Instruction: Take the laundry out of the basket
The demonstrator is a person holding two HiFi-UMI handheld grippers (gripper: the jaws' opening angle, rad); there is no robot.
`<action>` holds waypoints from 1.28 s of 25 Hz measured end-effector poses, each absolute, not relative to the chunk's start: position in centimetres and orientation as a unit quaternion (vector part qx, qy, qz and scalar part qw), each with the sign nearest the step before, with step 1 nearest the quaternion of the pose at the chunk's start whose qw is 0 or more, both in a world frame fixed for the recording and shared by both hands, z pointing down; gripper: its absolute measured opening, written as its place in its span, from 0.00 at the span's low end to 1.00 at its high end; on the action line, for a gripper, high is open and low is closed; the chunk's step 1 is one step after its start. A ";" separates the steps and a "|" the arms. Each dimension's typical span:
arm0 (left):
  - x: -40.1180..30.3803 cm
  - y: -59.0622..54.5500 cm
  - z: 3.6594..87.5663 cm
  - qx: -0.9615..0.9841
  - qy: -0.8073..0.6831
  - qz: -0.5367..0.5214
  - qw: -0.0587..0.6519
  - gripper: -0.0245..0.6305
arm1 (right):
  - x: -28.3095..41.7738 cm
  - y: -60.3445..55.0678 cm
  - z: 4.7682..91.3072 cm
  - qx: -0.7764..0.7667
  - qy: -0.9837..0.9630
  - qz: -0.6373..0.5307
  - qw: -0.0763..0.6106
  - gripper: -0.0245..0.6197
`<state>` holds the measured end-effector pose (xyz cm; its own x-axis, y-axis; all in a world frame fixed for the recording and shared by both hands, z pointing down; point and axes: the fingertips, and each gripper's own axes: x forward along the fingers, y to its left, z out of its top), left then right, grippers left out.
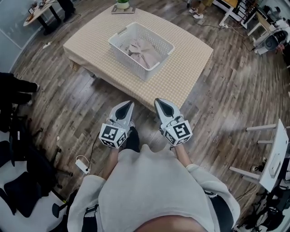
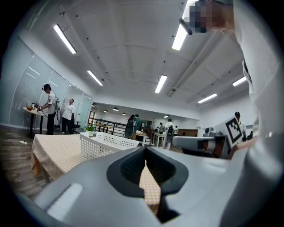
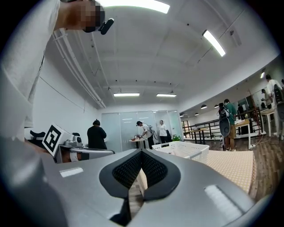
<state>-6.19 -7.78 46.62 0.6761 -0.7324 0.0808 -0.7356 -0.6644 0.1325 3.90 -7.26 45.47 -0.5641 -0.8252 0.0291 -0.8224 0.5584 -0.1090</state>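
A white plastic laundry basket (image 1: 141, 50) stands on a low table with a beige checked cloth (image 1: 190, 68). Crumpled beige laundry (image 1: 144, 50) lies inside it. I hold both grippers side by side over the wood floor, just short of the table's near edge and pointing at it. The left gripper (image 1: 130, 103) and the right gripper (image 1: 157, 100) are both shut with nothing in them. The left gripper view shows its jaws (image 2: 145, 151) closed, the basket (image 2: 104, 144) ahead to the left. In the right gripper view the jaws (image 3: 142, 153) are closed, the basket (image 3: 186, 150) ahead to the right.
A small potted plant (image 1: 123, 4) sits at the table's far edge. A white chair (image 1: 275, 156) stands at the right, dark chairs (image 1: 18, 186) at the left, and a white power adapter with cable (image 1: 83, 165) lies on the floor. People stand at desks in the background.
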 end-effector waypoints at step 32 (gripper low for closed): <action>-11.0 -31.2 43.1 0.922 -0.381 0.001 0.063 0.05 | 0.7 -30.4 41.2 -0.509 0.860 -0.031 0.027 0.04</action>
